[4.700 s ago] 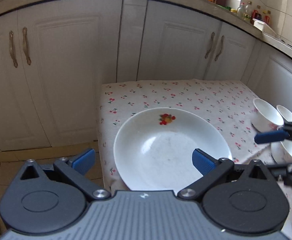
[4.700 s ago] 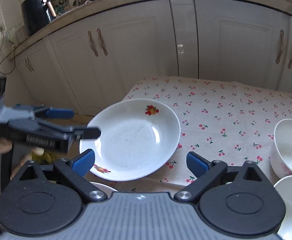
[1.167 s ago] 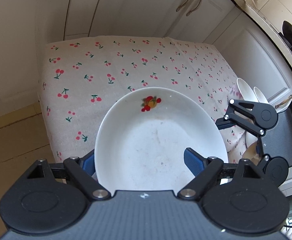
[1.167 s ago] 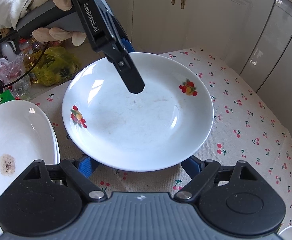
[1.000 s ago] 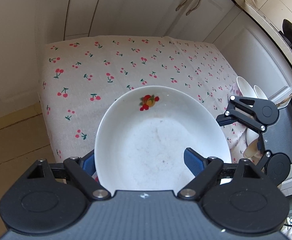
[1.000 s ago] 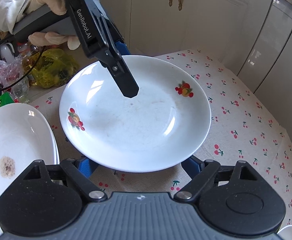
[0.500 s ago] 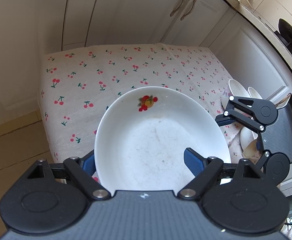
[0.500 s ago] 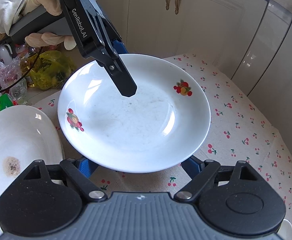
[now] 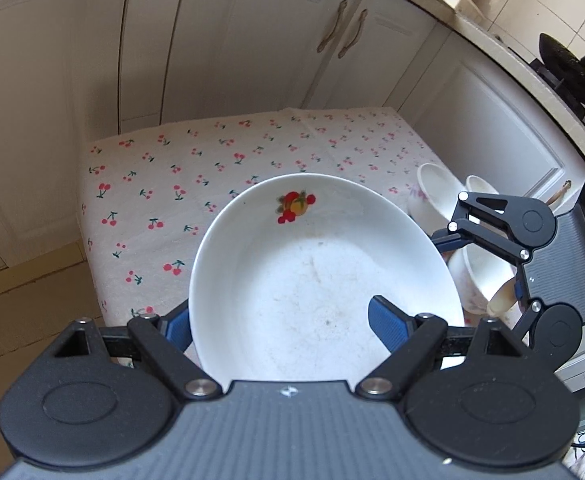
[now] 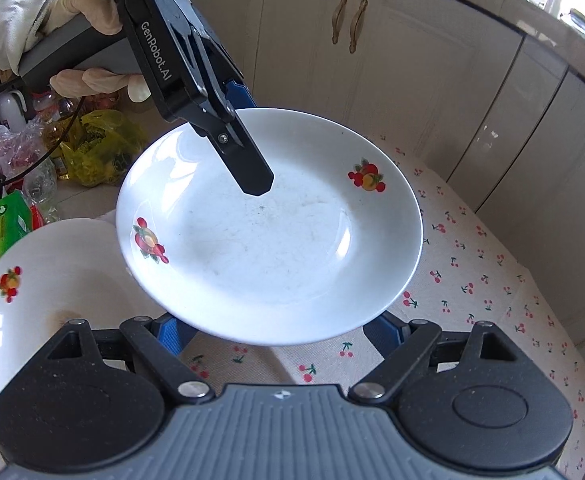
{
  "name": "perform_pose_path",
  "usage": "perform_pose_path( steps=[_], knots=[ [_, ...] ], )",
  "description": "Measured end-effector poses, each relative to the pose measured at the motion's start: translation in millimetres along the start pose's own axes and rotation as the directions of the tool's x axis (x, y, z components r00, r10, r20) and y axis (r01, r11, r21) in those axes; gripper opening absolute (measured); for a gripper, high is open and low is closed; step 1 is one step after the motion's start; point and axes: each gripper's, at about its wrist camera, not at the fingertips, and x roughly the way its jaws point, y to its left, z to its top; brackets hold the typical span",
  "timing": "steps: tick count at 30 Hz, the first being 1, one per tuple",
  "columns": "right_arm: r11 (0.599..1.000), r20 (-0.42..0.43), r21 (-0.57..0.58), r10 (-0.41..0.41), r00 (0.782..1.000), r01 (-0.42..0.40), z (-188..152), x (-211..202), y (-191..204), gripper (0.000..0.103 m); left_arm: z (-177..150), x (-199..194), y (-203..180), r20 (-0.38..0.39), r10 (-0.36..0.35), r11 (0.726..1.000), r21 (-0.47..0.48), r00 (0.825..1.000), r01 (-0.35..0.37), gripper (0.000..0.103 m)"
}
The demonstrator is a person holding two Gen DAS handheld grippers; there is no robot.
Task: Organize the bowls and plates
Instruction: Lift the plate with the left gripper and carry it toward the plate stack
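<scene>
At the far left of the right wrist view, a second plate lies on the tabletop, white with a fruit print and a brownish stain near its middle; beyond it, plastic bags sit on the floor; above them a gloved hand in a pale sleeve holds the left gripper, which reaches down to the far rim of the deep white plate; its fingers are clamped on that rim, one black finger lying over the inside of the plate and the blue pad of the other showing beneath the edge; the plate carries two fruit prints, tilts slightly and hangs clear of the cherry-print cloth that covers the tabletop; the right gripper meets the plate's near edge from below, its fingers apart and their blue tips tucked under the plate, not pinching the rim; to the right the cloth lies bare as far as the pale cabinet doors; in the left wrist view, small white bowls stand close together on the tabletop just beyond the plate's right side, partly hidden by the right gripper.
</scene>
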Motion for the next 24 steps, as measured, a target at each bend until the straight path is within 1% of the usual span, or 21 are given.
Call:
perform_pose_path(
  steps=[6,14,20,24],
  knots=[
    [1.000,0.014,-0.015,-0.012,1.000,0.012,-5,-26,22,0.091,-20,-22,-27,0.018,0.011,1.000,0.014,1.000,-0.011,0.087],
    [1.000,0.024,-0.007,0.001,1.000,-0.001,-25,-56,64,0.091,-65,-41,-60,0.023,0.013,1.000,0.012,1.000,-0.014,0.087],
    [1.000,0.016,-0.003,0.010,1.000,-0.010,-43,-67,95,0.091,-100,-42,-78,0.010,0.012,1.000,0.011,1.000,-0.012,0.087],
    [1.000,0.007,0.011,0.022,1.000,-0.022,-56,-70,109,0.091,-117,-38,-85,0.003,0.000,1.000,0.007,1.000,0.000,0.087]
  ],
)
